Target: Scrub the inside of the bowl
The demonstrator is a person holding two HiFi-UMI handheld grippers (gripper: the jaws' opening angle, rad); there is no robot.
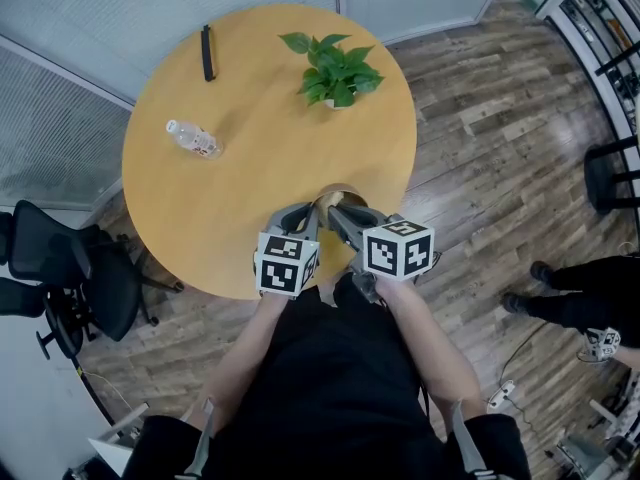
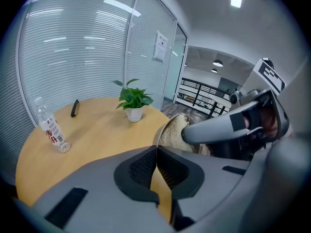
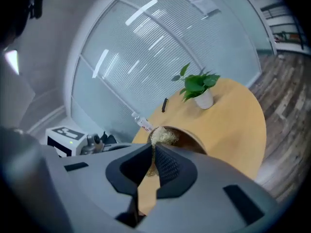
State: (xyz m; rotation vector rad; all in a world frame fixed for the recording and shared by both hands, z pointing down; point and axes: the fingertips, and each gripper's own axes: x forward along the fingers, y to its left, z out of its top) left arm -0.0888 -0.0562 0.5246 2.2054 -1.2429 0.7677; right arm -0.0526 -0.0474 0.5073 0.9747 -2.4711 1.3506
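1. Office chair (image 1: 70, 268) – black, on the floor at the far left, beside the table.
2. Round table (image 1: 260, 198) – pale wood top, everything below stands on or over it.
3. Water bottle (image 1: 193, 139) – clear plastic, lying on its side on the left part of the top.
4. Black strip (image 1: 207, 53) – slim and dark, lying flat near the far rim; I cannot tell what it is.
5. Left gripper (image 2: 156, 152) – jaws pinched together on the thin wall of the bowl, gripping it by the rim.
6. Bowl (image 3: 194, 142) – wooden, brown inside, at the table's near edge just in front of the person; tilted, its mouth turned toward the right gripper.
7. Potted plant (image 1: 333, 68) – green leaves in a small white pot, upright on the far side, well apart from the bowl.
8. Scrub pad (image 3: 163, 136) – a straw-coloured fibrous wad, pressed against the bowl's inside.
9. Right gripper (image 3: 154, 149) – jaws closed narrow on the scrub pad, tips reaching into the bowl.
10. Second person's shoes (image 1: 530, 286) – dark, on the wood floor at the far right.
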